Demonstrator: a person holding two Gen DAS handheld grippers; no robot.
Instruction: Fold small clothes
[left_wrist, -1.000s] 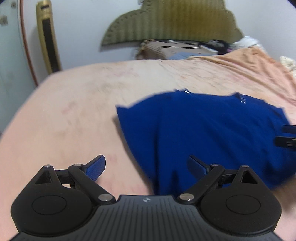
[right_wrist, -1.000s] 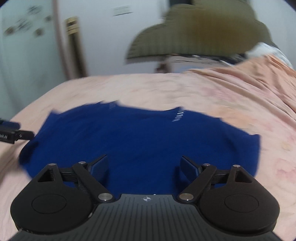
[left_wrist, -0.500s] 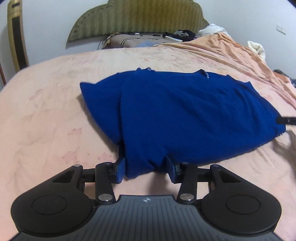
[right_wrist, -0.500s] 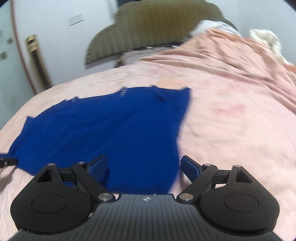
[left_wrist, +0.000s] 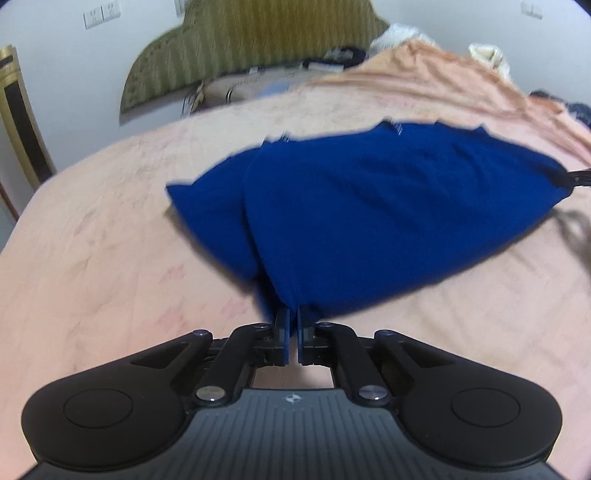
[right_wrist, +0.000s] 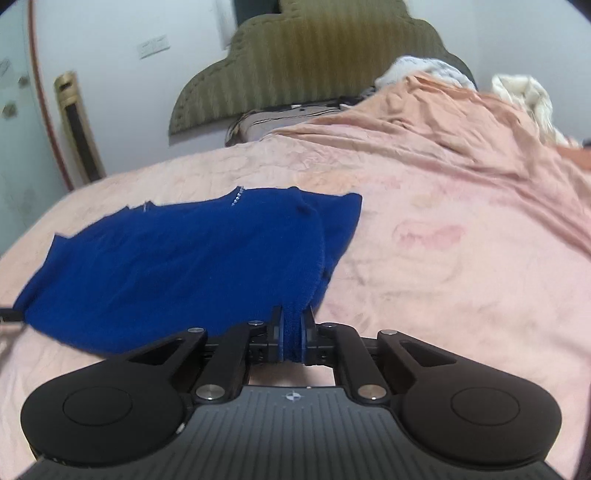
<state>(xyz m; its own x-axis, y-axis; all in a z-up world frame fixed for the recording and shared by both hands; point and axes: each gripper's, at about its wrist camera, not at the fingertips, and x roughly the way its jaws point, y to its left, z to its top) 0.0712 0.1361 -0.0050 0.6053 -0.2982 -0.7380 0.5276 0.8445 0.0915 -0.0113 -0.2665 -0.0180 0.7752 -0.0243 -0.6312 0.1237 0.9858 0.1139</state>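
Note:
A dark blue garment lies on the pink bed, partly folded, with one layer over another at its left side. My left gripper is shut on its near left corner. In the right wrist view the same blue garment stretches to the left, and my right gripper is shut on its near right corner, with cloth bunched between the pads. The near edge looks lifted slightly off the bed. The right gripper's tip shows at the left wrist view's right edge. The left gripper's tip shows at the right wrist view's left edge.
The pink bedsheet covers the bed. A rumpled orange blanket lies at the back right, with a pale cloth beyond. An olive headboard and pillows are at the far end.
Both grippers went from open to shut on the garment's near corners. The left closed in first, then the right. The near edge now rises a little.

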